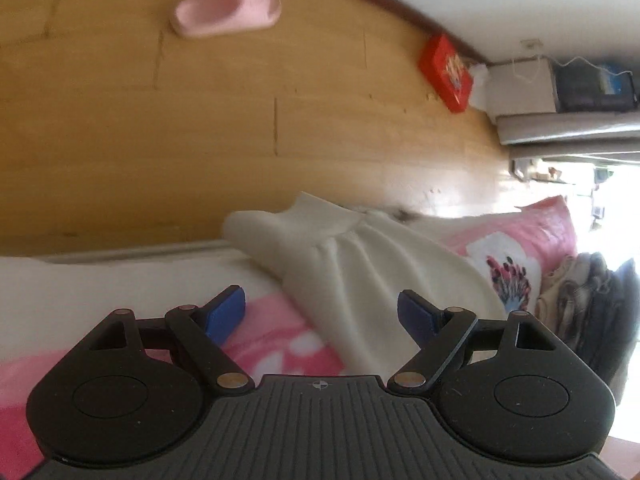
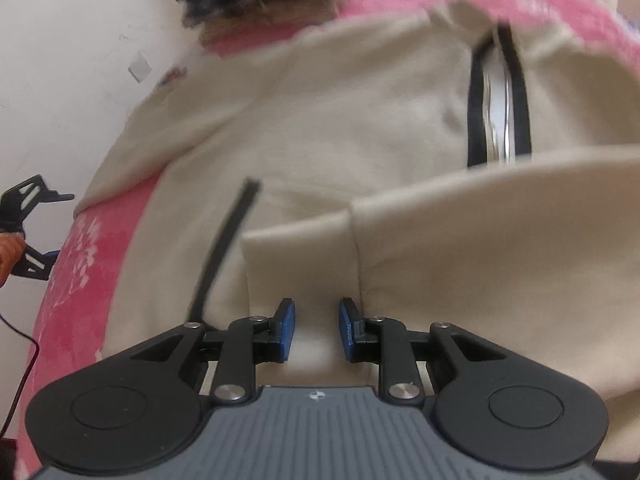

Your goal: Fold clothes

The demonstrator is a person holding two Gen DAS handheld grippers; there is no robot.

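A cream zip-up jacket [image 2: 320, 120] lies spread on the pink bedspread [image 2: 80, 280], its black-edged zipper [image 2: 498, 100] at the upper right. One sleeve [image 2: 500, 240] is folded across the body, with its cuff [image 2: 300, 264] pointing at my right gripper [image 2: 318, 328]. That gripper hovers over the cuff, its blue pads [image 2: 286, 330] a narrow gap apart and open. In the left wrist view the other sleeve [image 1: 384, 276] runs to the bed's edge, ending in a ribbed cuff [image 1: 280, 236]. My left gripper [image 1: 320, 314] is wide open above this sleeve, holding nothing.
Beyond the bed edge is a wooden floor [image 1: 200, 120] with pink slippers [image 1: 228, 4] and a red box [image 1: 446, 72]. A pile of other clothes [image 1: 592, 304] sits on the bed at the right. A white wall [image 2: 80, 60] borders the bed.
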